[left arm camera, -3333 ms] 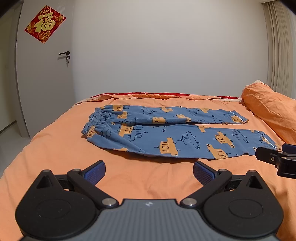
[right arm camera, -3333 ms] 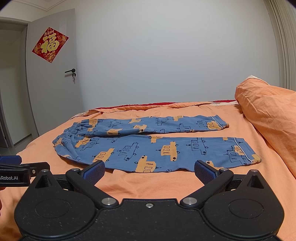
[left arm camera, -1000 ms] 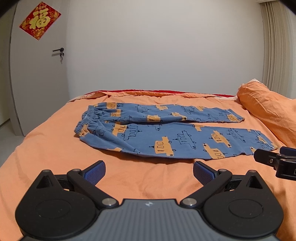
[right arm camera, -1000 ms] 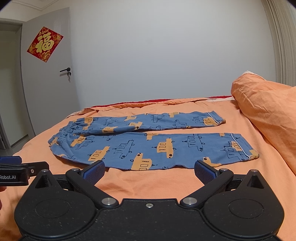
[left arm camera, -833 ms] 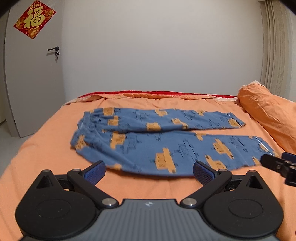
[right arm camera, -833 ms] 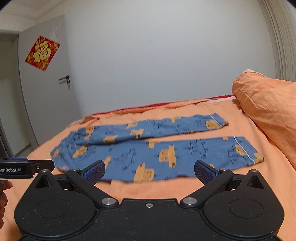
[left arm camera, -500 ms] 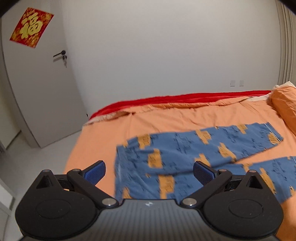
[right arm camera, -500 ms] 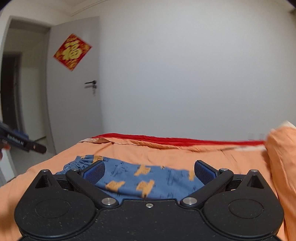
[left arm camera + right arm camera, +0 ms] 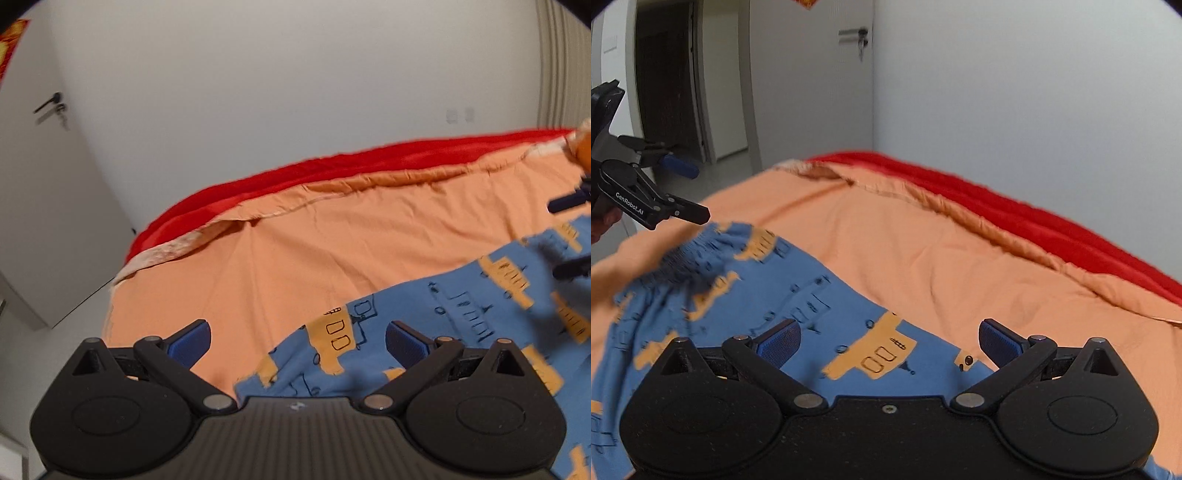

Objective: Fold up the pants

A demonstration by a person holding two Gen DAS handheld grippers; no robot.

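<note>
Both grippers have swung in from the near edge of the bed and now hang low over the blue pants (image 9: 424, 317), which lie flat on the orange bedspread (image 9: 332, 240) with their orange vehicle print showing. Earlier the whole garment lay in view ahead of each camera; now only part of it fills the lower half of each view.

From the left wrist view, the left gripper (image 9: 297, 338) has its blue-padded fingers spread wide with nothing between them, above the edge of the cloth where it meets the bedspread. The right gripper appears blurred at the far right of that view.

From the right wrist view, the right gripper (image 9: 889, 338) is likewise wide apart and empty, above a stretch of pant leg along its far edge. The gathered waistband (image 9: 698, 258) lies to the left, blurred, with the left gripper just above it. A red cover (image 9: 1052, 221) shows along the far edge of the bed, and a white door (image 9: 812, 81) stands beyond.
</note>
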